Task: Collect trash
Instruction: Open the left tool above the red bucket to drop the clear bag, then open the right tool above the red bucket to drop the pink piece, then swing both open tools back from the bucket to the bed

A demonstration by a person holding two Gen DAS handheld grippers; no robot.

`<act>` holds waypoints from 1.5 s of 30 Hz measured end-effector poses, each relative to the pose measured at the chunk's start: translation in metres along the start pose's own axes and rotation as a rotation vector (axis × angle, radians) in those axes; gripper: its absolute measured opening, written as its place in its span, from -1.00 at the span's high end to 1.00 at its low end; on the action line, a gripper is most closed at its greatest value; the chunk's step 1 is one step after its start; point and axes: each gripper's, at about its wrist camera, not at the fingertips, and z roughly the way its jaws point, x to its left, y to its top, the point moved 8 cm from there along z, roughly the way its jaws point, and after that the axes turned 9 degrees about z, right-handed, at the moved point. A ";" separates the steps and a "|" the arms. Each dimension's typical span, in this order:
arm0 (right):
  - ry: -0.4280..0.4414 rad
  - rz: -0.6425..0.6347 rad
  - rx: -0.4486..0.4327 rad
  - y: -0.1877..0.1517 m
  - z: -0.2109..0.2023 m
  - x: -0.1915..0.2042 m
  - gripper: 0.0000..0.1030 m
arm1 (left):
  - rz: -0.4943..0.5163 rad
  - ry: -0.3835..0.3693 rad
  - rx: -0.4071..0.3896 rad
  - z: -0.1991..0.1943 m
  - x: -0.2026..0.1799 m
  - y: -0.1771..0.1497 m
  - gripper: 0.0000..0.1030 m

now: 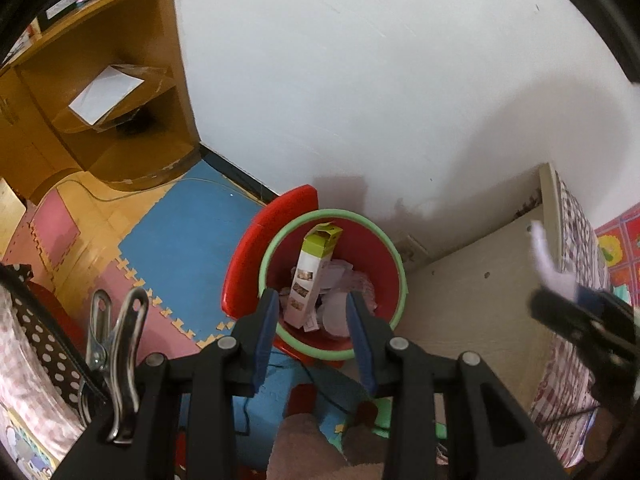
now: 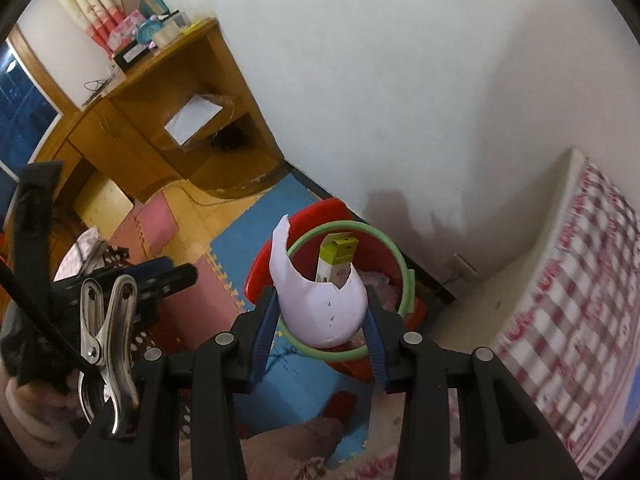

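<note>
Your right gripper (image 2: 322,312) is clamped on a broken piece of pale lilac shell (image 2: 320,304), kind of an egg-shaped cup with a jagged rim and one long pointy shard sticking up on its left side. Both blue pads press against its sides, so that one is firmly grasped. From your right wrist camera it hangs right in front of the red bin (image 2: 384,256) with the green rim, overlapping the bin's near left edge.

Your left gripper (image 1: 312,312) has nothing in it. The jaws stand partly apart with only air between the pads, and you look straight through the gap down into the bin (image 1: 368,240). In that view the right gripper (image 1: 576,300) pokes in from the right edge, blurred, with the white shard poking up out of it.

The bin sits on the floor against the white wall (image 1: 400,80), at the far edge of the blue foam mat (image 1: 180,232), and between the wooden cabinet (image 1: 100,92) and the bed with the checked cover (image 2: 568,300). It's already got stuff in it: a tall green and white carton (image 1: 310,276) standing tilted against the far side, plus crumpled white paper and wrappers (image 1: 340,304) around its base.

A metal clip (image 1: 116,360) hangs on the left side of your left gripper's frame.
</note>
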 end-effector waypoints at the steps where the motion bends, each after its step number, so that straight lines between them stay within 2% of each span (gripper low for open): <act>1: 0.005 0.003 0.005 0.002 0.004 0.000 0.19 | -0.004 0.003 -0.003 -0.002 0.001 -0.001 0.29; 5: 0.024 0.019 -0.008 0.008 0.007 0.001 0.16 | -0.017 0.008 -0.009 -0.009 0.005 -0.003 0.29; 8: 0.035 0.021 -0.027 0.013 0.004 0.004 0.04 | -0.017 0.016 -0.012 -0.011 0.008 -0.002 0.29; 17: 0.046 0.021 -0.059 0.009 -0.012 0.012 0.03 | -0.010 0.017 -0.030 -0.020 0.007 0.004 0.29; 24: 0.053 0.037 -0.097 0.004 -0.032 0.019 0.03 | 0.045 -0.001 -0.046 -0.028 -0.004 0.012 0.29; 37: 0.089 0.051 -0.165 -0.020 -0.076 0.021 0.03 | 0.135 -0.031 -0.086 -0.046 -0.034 0.021 0.29; 45: 0.122 0.065 -0.201 -0.048 -0.110 0.015 0.03 | 0.164 -0.024 -0.090 -0.058 -0.050 0.015 0.29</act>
